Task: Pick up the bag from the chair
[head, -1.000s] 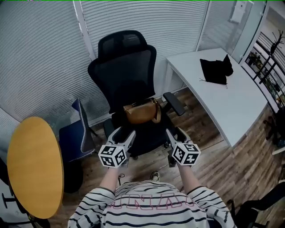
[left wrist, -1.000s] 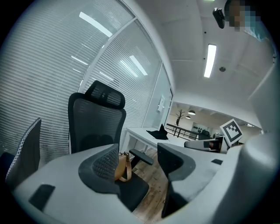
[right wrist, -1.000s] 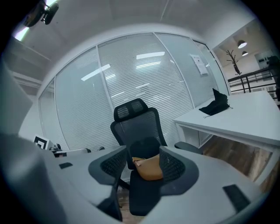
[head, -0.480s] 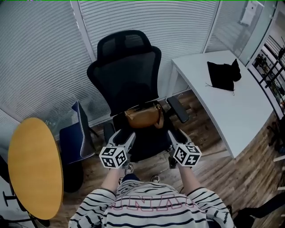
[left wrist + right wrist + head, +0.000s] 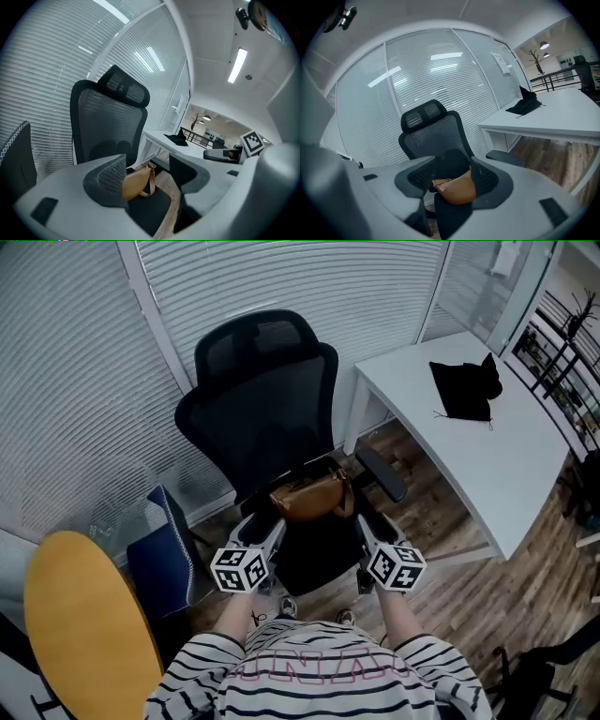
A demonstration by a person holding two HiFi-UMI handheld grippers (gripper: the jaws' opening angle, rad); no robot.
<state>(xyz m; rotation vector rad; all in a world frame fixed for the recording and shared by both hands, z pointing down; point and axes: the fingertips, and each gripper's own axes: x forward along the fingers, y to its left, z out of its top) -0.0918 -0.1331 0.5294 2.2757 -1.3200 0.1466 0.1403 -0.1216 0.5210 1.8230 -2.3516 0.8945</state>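
At the far left of the head view, a round yellow top sits lower and nearer the corner than half a second ago. The blue seat beside it has also slid down the frame.

The left hand-held gripper is held out in front of the person, pointing at the chair. In its own view its jaws stand apart with nothing between them, so the left hand-held gripper is open and empty. The bag shows beyond the gap.

The brown bag lies on the seat at the foot of the backrest, untouched. It is lower in the head view than before, so the gap between it and both grippers is smaller. It stays clear of both.

The right hand-held gripper is level with the left and keeps much the same place in the frame. In its own view its jaws are likewise spread and empty. The bag shows between the jaws of the right hand-held gripper but well beyond them.

The chair's armrest is just right of the bag. Farther right, the white surface carries a black cloth, little changed.
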